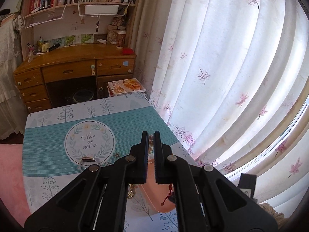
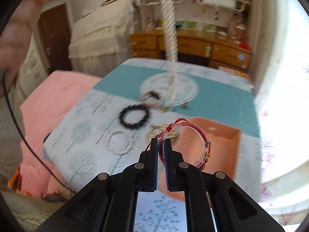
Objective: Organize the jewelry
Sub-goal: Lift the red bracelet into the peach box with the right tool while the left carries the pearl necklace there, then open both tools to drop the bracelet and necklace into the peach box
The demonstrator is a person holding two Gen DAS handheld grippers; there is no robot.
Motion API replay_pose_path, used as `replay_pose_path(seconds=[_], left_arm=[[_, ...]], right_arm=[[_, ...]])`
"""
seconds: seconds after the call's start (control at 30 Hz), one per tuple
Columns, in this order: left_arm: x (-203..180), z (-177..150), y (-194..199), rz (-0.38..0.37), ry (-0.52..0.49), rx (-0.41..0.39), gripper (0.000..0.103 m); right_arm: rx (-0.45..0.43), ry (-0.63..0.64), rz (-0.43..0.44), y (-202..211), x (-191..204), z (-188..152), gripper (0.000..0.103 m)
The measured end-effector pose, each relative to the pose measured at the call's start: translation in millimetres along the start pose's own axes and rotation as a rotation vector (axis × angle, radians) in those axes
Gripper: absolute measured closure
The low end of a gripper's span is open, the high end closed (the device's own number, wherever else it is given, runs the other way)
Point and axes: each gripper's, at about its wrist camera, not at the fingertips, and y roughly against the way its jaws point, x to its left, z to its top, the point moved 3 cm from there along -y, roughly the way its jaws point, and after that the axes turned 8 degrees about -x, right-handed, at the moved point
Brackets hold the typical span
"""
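My right gripper (image 2: 161, 142) is shut on a red-and-clear bracelet (image 2: 195, 135) with small beads and holds it above the table, just left of the orange box (image 2: 222, 141). On the tablecloth lie a black bead bracelet (image 2: 134, 115), a silver ring bracelet (image 2: 119, 141), a dark-clasped bangle (image 2: 151, 98) and gold pieces (image 2: 166, 131). My left gripper (image 1: 151, 135) is nearly shut, with a beaded string (image 1: 150, 145) showing in the narrow gap; below it is the orange box (image 1: 164, 199) with a red cord (image 1: 168, 195). A silver-clasped bangle (image 1: 87, 161) lies to its left.
The table carries a teal and white cloth (image 1: 48, 145) with a round "Now or never" print. A wooden desk (image 1: 77, 63) and bookshelf stand behind. A curtain (image 1: 231, 67) hangs on the right. Pink bedding (image 2: 58, 92) lies left. A twisted white cord (image 2: 171, 29) hangs down.
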Motion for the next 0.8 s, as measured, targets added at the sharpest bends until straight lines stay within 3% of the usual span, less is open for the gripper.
replay_pose_path(seconds=[0.2, 0.47, 0.63, 0.8], left_arm=[[-19, -27, -49, -0.018, -0.015, 0.062, 0.100], [-28, -97, -112, -0.018, -0.026, 0.202, 0.100], [-27, -127, -127, 0.005, -0.052, 0.242, 0.100], [-16, -134, -122, 0.077, -0.077, 0.240, 0.099]], right_arm=[[-0.050, -0.128, -0.096, 25, -49, 3, 0.097], [-0.027, -0.203, -0.083, 27, -81, -16, 0.097], [0.012, -0.219, -0.080, 12, -83, -34, 0.097], [0.039, -0.235, -0.064, -5, -81, -44, 0.095]])
